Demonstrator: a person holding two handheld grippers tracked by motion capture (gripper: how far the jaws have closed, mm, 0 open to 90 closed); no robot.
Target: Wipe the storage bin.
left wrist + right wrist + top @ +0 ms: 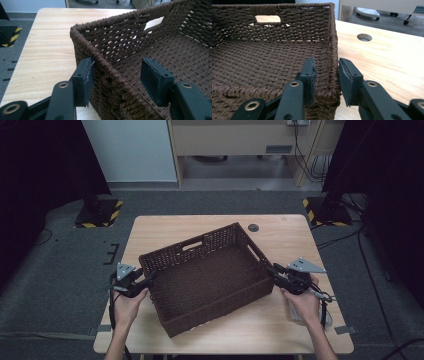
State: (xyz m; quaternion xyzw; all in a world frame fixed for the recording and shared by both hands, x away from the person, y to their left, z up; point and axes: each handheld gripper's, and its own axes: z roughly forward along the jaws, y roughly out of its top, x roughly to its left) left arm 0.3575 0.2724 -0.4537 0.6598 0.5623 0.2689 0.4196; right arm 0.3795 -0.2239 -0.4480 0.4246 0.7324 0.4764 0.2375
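From my remote seat I see a dim room with grey carpet, dark curtains at both sides, a pale cabinet point(240, 137) at the far wall and black stands with yellow-striped bases point(97, 212) on the floor to either side. In the middle stands the light wooden bench point(165, 227), with a round cable hole point(253, 227) near its far edge.

A large dark brown wicker basket point(205, 275) sits turned at an angle in the middle of the bench, with a handle slot point(192, 243) cut in its far wall.

My left tool point(150, 279) is at the basket's left corner. In the left gripper view its jaws straddle the wall: the outer pad point(86, 76) touches the weave from outside, while the inner pad point(155, 77) stands apart over the basket floor, so the opening is fairly wide and the wall is not pinched.

My right tool point(272, 272) is at the basket's right corner. In the right gripper view its narrower jaws straddle the rim point(333, 75), one inside, one outside; whether both pads press on it I cannot tell.
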